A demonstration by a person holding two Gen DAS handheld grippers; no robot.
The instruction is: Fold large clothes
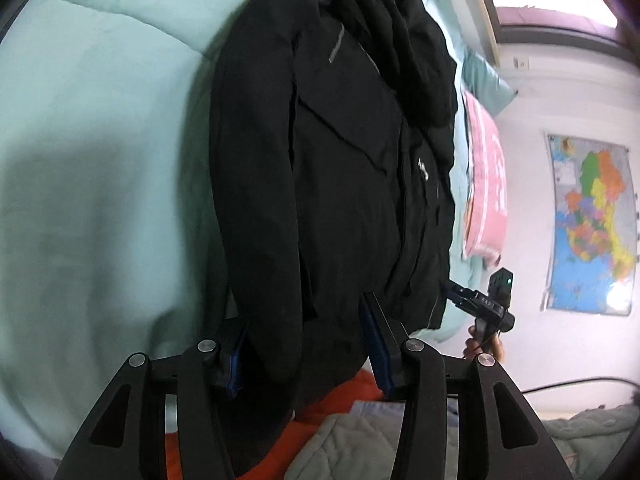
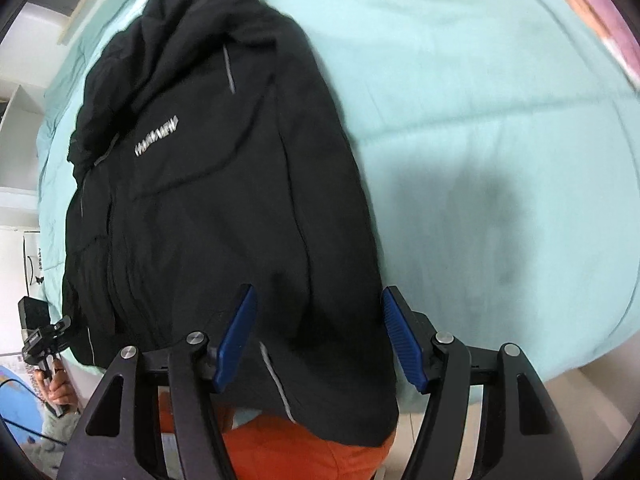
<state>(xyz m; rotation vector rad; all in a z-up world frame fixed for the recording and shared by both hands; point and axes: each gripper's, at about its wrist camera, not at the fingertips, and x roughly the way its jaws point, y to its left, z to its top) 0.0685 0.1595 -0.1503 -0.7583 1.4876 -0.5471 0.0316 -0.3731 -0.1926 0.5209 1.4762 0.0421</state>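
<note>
Two grippers over black jacket (image 2: pixel 224 208), left gripper (image 1: pixel 308 344) half-open, right gripper (image 2: pixel 318 336) wide, neither gripping.

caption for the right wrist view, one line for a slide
Open right gripper poised over the hem of a black jacket laid on a mint-green quilt.

Soft daylight, window (image 1: pixel 560 4) glare, slight blur, fisheye-warped dark edges.

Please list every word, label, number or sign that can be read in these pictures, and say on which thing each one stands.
Jacket chest logo: silver letters, too blurred to read.
Right gripper body: white marks like "BAS", uncertain.
Box beside the bed: dark print, too small to read.
Pink pillow: white print, blurred.
Wall map: labels too small to read.
</note>
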